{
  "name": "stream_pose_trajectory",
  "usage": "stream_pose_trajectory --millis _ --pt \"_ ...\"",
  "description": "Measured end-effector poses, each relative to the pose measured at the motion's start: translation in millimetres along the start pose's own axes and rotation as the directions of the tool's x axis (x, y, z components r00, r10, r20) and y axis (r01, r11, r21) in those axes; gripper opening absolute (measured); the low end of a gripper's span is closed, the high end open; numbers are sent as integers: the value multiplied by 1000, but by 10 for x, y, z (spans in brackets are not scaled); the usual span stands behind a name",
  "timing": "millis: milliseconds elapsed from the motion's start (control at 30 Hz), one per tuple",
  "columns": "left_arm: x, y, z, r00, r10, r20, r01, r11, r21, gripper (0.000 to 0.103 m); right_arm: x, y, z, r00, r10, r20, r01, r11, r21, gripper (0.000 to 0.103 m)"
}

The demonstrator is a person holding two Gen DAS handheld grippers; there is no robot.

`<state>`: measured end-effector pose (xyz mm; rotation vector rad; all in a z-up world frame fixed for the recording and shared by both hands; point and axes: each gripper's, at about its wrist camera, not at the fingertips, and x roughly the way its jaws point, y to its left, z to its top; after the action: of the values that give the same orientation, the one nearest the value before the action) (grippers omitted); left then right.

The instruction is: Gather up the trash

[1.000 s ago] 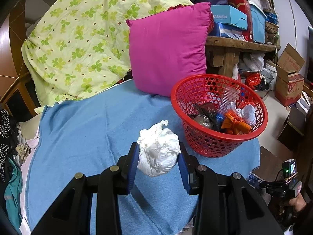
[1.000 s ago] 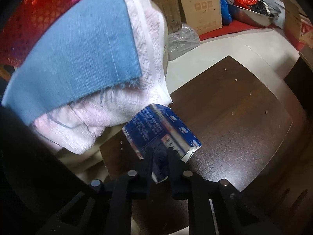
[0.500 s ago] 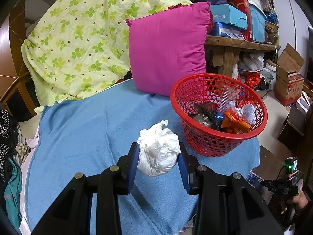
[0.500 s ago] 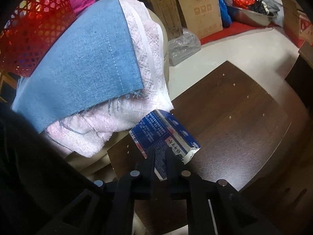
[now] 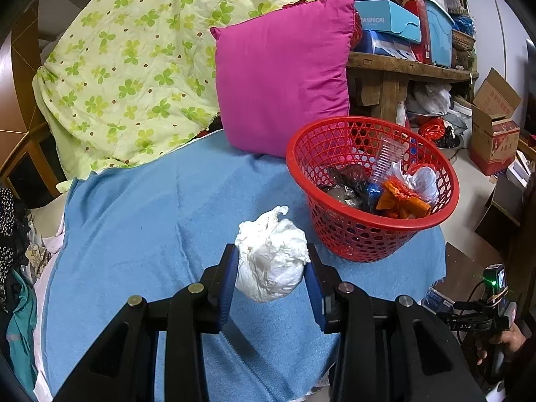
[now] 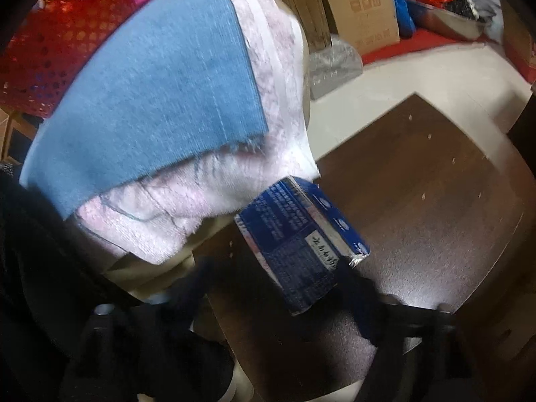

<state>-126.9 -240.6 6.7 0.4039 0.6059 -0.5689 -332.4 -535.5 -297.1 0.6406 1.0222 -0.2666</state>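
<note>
My left gripper (image 5: 271, 264) held a white wad (image 5: 270, 261) of crumpled paper or plastic, its blue pads pressed on both sides, above the blue cloth (image 5: 140, 221) near the cloth's front edge. Just to the wad's right stood the red basket (image 5: 368, 231), at the cloth's right edge, already holding a clear cup, dark bags, an orange wrapper and white scraps. A magenta pillow (image 5: 281, 77) leaned behind the basket. My right gripper (image 6: 278, 284) had just been opening; its jaws stood wide, blurred, with a blue carton (image 6: 298, 244) between them, and I could not tell whether the pads touched it. The carton lay tilted at the near edge of a dark wooden board (image 6: 435, 201), beside the hanging corner of the cloth and a pink towel (image 6: 284, 77).
</note>
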Motion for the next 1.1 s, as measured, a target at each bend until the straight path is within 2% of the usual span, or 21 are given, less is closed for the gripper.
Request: stream_pose_trajectory --millis 100,367,467,600,733,867,933,967,1033,1100 --pt "3 -17 -4 1000 -3 -1 3 1000 3 41 43 38 18 1000 1 -31 -2 1000 -28 80" --pt "30 -14 -18 1000 -1 -12 1 1000 5 41 140 270 162 989 -150 -3 147 972 -184 80" --pt "50 -15 -26 1000 -3 -17 3 1000 2 41 168 284 245 987 -158 -18 151 968 -201 80" --pt "56 -58 -31 1000 -5 -18 5 1000 14 41 348 300 305 983 -147 -109 123 972 -202 80" --pt "62 -58 -31 1000 -5 -21 6 1000 14 41 513 406 276 976 -146 -164 104 966 -236 80" --pt "79 -69 -40 1000 -7 -27 7 1000 15 41 597 471 231 971 -193 -142 150 952 -266 80" --pt "78 -79 -40 1000 -8 -27 9 1000 17 41 617 463 207 969 -204 -137 167 956 -239 80" --pt "75 -81 -43 1000 -10 -26 10 1000 18 41 638 451 187 965 -220 -142 185 956 -229 79" --pt "72 -85 -39 1000 -15 -25 15 1000 19 41 678 452 165 956 -261 -135 227 947 -226 66" --pt "67 -77 -37 1000 -15 -23 15 1000 20 41 625 443 145 961 -250 -117 224 954 -200 63"
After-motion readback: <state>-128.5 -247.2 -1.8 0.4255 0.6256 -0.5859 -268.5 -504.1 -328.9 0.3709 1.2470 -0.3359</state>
